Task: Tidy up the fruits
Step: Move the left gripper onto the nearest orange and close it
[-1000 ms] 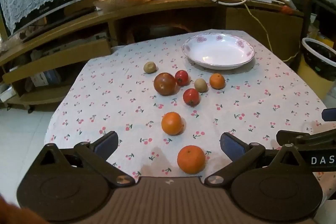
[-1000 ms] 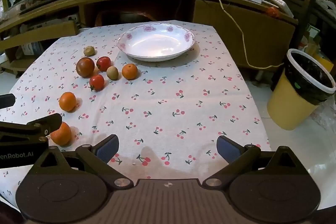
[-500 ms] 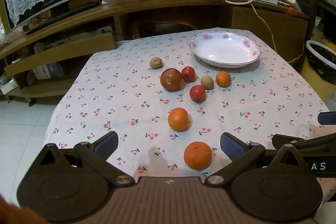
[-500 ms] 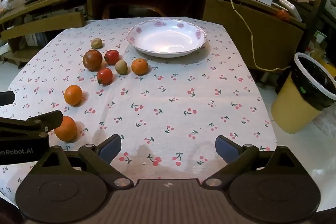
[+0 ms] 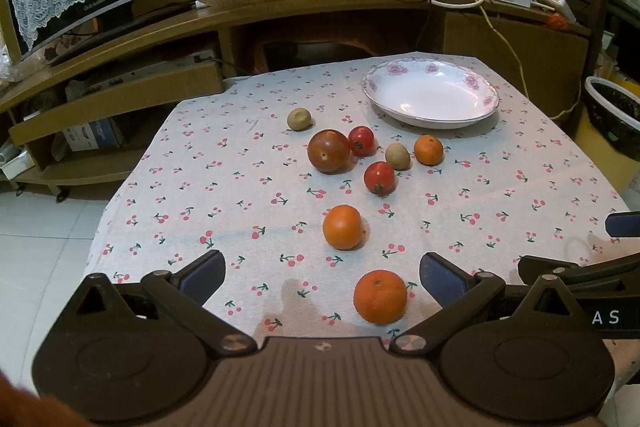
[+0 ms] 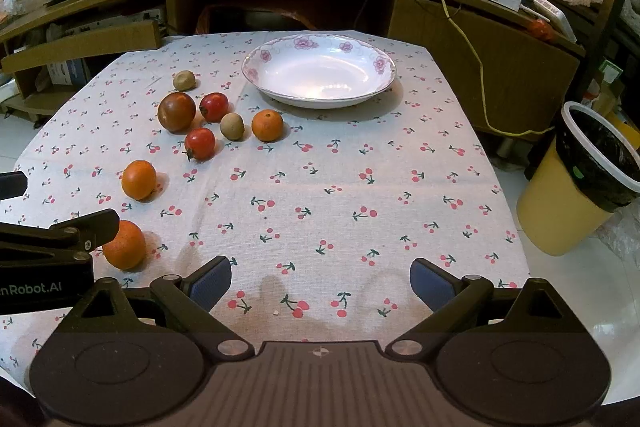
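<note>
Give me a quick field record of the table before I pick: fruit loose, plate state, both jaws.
loose fruit: eight on the tablecloth
oranges: three, nearest orange by the left gripper
red tomatoes: two, near one
dark tomato: one
small brown fruits: two, one beside the small orange
plate: empty, far side
left jaws: open, empty
right gripper: jaws open, empty

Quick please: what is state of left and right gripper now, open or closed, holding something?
Left gripper: open, holding nothing.
Right gripper: open, holding nothing.
</note>
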A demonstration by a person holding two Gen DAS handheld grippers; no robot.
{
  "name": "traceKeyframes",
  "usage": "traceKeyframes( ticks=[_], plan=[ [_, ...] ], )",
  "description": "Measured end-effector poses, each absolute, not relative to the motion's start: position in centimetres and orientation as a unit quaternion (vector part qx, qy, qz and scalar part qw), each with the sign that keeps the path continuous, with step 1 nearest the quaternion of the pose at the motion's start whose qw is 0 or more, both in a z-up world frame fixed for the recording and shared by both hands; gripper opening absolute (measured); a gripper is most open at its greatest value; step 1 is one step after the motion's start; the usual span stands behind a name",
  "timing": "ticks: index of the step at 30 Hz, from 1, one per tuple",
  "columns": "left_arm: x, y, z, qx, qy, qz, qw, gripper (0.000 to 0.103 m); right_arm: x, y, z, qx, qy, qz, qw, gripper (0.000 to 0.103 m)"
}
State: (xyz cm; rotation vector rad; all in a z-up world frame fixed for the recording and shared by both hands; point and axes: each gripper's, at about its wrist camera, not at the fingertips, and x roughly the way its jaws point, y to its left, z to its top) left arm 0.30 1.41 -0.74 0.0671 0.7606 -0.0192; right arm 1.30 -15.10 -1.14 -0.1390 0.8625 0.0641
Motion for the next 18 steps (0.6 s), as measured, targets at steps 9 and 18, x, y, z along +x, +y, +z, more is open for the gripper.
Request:
traceKeyframes(
  ticks=[9, 18],
  plan=[
    [0.18, 2.03, -0.82, 0.024, 0.372, -0.007, 0.928, 0.103, 1.39, -14.44, -1.19, -0.074, 0.417, 0.037, 0.905, 0.096],
    [0.39, 1.67, -1.35, 0.029, 0.376, -0.019, 0.926, 0.103, 1.56, -14.23, -1.4, -0.08, 0.42, 0.046, 0.903, 0.094]
  ],
)
